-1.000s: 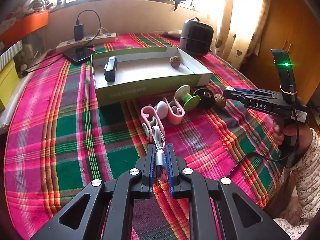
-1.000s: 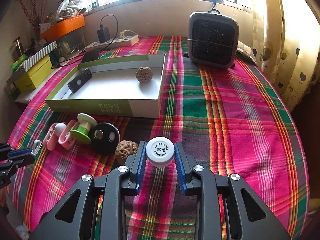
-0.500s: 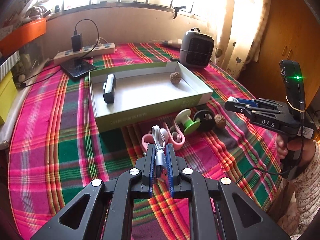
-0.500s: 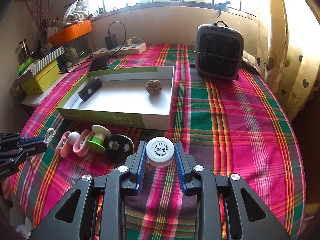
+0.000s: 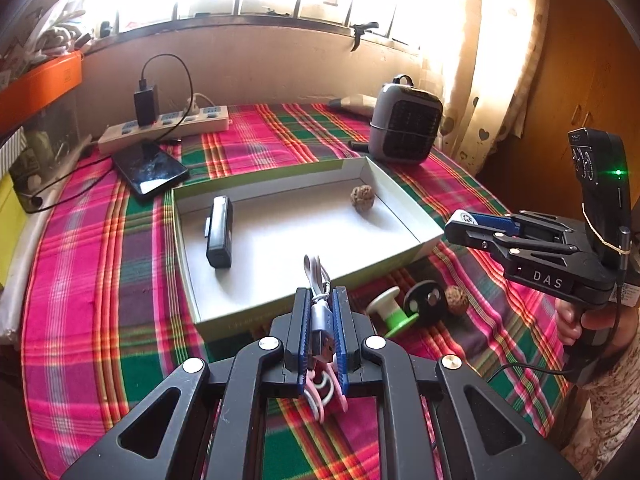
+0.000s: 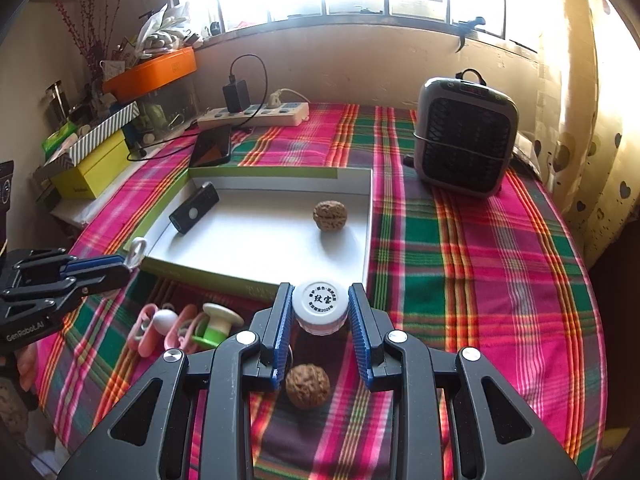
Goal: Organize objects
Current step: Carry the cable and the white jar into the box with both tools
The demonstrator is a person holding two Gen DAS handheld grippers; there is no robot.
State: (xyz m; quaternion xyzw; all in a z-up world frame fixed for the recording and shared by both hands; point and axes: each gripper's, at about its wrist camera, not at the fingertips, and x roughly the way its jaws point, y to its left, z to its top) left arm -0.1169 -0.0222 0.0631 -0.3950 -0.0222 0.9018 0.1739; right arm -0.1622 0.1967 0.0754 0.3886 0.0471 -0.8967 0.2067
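My left gripper [image 5: 320, 320] is pinched tight on a bundled grey USB cable [image 5: 318, 300], its metal plug poking back toward my wrist and its looped end sticking forward past my fingertips. My right gripper [image 6: 320, 312] is clamped on the white-capped small jar [image 6: 319, 306], cap facing up at me.

Both loads are held up off the plaid tablecloth [image 6: 460, 260], and the shallow white box [image 5: 400, 200] lies straight ahead of and below each set of fingers. From my left side, its near green wall sits just under the cable's loop, and the box runs long from left to right across my path. The cable's long axis points forward into it, so I judge a short push ahead and down would put it inside. My left hand looks nearer to the rim than my right.

Inside the box already lie a black remote-like device [image 5: 219, 232] and a walnut [image 5: 362, 197]. Still out on the cloth are another walnut [image 6: 307, 386], a green-and-white spool [image 6: 216, 326], a black disc [image 5: 425, 303] and pink clips [image 6: 144, 326].

The jar cap carries printed Chinese characters, too small for me to read surely. "DAS" shows on my right gripper's body, "GenRobot.AI" on my left.
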